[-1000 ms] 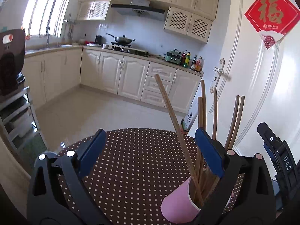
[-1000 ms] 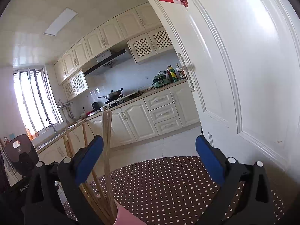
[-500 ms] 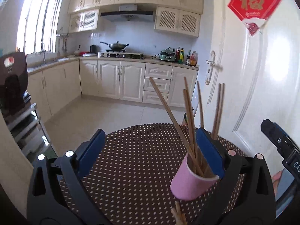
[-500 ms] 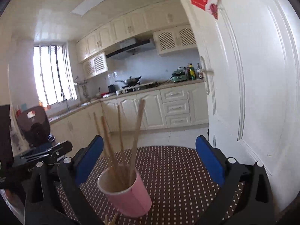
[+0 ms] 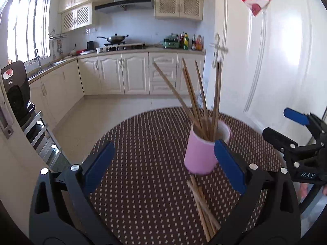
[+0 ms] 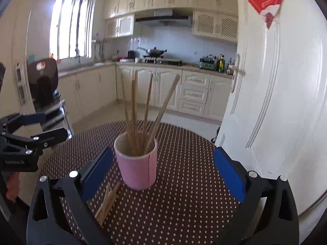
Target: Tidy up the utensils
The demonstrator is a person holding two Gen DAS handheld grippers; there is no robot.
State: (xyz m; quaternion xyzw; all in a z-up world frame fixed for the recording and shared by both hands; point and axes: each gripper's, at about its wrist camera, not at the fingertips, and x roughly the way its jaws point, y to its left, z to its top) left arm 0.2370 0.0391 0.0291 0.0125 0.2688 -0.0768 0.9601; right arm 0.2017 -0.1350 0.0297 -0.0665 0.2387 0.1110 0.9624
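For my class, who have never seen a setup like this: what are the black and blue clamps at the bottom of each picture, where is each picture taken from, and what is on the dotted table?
The clamps are two hand-held grippers, one in each of a person's hands. Each carries a wide-angle camera looking forward along its two blue-padded fingers, so each picture shows its own gripper at the bottom.

One picture comes from the left gripper, the other from the right gripper. Each also catches the other at its edge. Both are open and hold nothing.

On the round table, covered in a brown cloth with white dots, stands a pink cup with several wooden chopsticks upright in it. More loose chopsticks lie flat beside the cup, not yet put away. Behind is a kitchen.
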